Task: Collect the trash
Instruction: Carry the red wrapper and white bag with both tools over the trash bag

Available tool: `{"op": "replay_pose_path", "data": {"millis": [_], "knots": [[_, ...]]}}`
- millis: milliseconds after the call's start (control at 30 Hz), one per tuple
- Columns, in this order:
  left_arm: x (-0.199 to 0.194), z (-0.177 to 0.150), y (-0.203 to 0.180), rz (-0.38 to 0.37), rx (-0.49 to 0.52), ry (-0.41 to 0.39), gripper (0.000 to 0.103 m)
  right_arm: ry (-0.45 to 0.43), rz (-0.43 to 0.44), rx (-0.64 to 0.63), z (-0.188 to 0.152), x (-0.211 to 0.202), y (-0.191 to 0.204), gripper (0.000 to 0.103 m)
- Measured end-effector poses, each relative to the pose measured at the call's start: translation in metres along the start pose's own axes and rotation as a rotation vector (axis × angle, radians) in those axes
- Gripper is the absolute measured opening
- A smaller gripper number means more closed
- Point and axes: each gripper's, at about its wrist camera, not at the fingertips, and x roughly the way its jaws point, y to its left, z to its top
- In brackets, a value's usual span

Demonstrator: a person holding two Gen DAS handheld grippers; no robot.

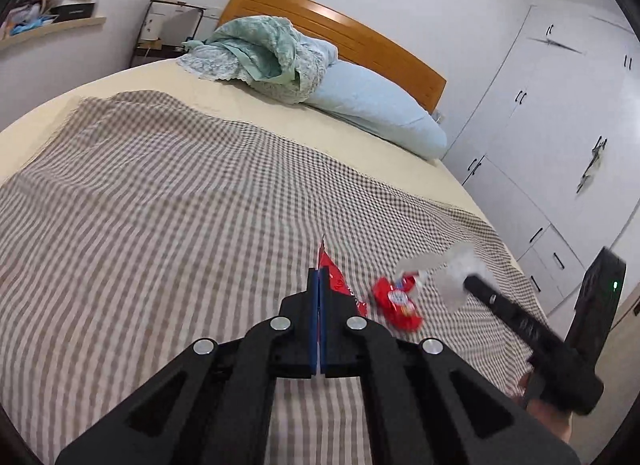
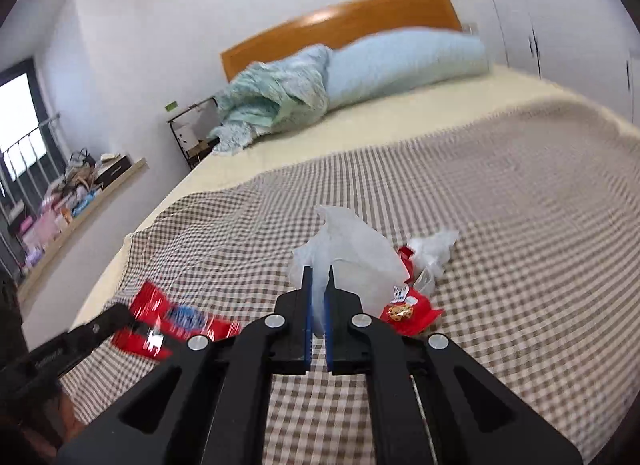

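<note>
Two claws are closed on trash above the checked bed cover (image 1: 168, 193): left claw (image 1: 319, 285) pinches a red wrapper (image 1: 340, 285), right claw (image 2: 319, 285) a thin white bag (image 2: 352, 257). Another red wrapper (image 2: 412, 315) lies on the cover; either flimsy piece could slip free if jerked.

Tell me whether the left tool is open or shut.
Shut on a red wrapper. The left tool has its blue pads pressed together, with the wrapper sticking out between them above the checked blanket.
</note>
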Motion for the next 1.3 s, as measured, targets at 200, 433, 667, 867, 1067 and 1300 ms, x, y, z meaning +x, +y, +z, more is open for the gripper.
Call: {"op": "replay_pose_path", "data": {"millis": [200,433,667,867,1067,1300], "knots": [[-0.069,-0.031,-0.004,-0.038,0.033,-0.054,0.0,0.062,0.044,0.069,-0.044,-0.073,-0.014,0.004],[-0.12,-0.091,-0.024,-0.141,-0.001,0.034,0.0,0.083,-0.069,0.019,-0.086,-0.201,-0.041,0.004],[-0.17,-0.146,-0.097,-0.27,0.127,0.071,0.0,0.1,-0.239,0.0,-0.124,-0.305,-0.091,0.004],[-0.179,-0.182,-0.167,-0.319,0.313,0.129,0.0,0.156,-0.293,0.147,-0.19,-0.362,-0.155,0.004],[-0.169,-0.219,-0.216,-0.333,0.414,0.201,0.0,0.25,-0.31,0.248,-0.248,-0.355,-0.203,0.004],[-0.122,-0.282,-0.264,-0.285,0.559,0.359,0.0,0.33,-0.327,0.343,-0.307,-0.33,-0.238,0.004]]}}
